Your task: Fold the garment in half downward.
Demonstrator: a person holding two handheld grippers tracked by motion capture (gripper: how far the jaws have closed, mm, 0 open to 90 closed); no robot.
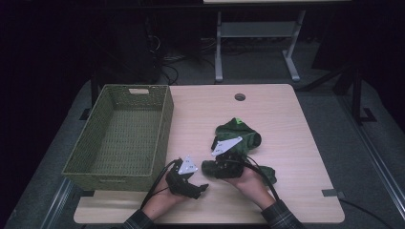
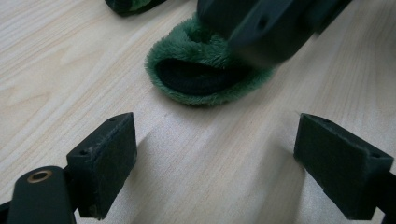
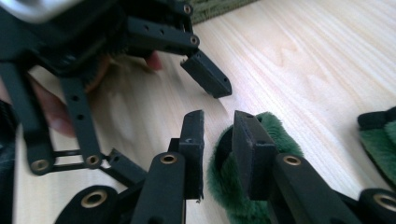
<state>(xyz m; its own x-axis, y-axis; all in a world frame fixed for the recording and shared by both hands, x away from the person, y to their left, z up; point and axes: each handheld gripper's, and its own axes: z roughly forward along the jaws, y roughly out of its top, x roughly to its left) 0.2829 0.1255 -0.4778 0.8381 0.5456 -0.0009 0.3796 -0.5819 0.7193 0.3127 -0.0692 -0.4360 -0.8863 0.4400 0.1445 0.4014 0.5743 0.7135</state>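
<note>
Right tongs [image 3: 219, 154]: at the table's near edge, about 6 o'clock, jaws drawn close with a narrow gap, straddling the fuzzy rim of the sock's open end; whether the pads press the rim, I cannot tell.
Left tongs [image 2: 215, 163]: at 7 o'clock, jaws spread wide over bare wood, nothing between them, pointed at the sock's mouth.
Green sock [image 2: 205, 74]: fuzzy, dark inside, lying on the table [image 1: 286, 114] near its middle, just beside the right tongs.
Second green sock [image 1: 239, 133]: crumpled toward 12 o'clock from the right tongs.
Basket [image 1: 162, 129]: woven, green, at 9 o'clock.
</note>
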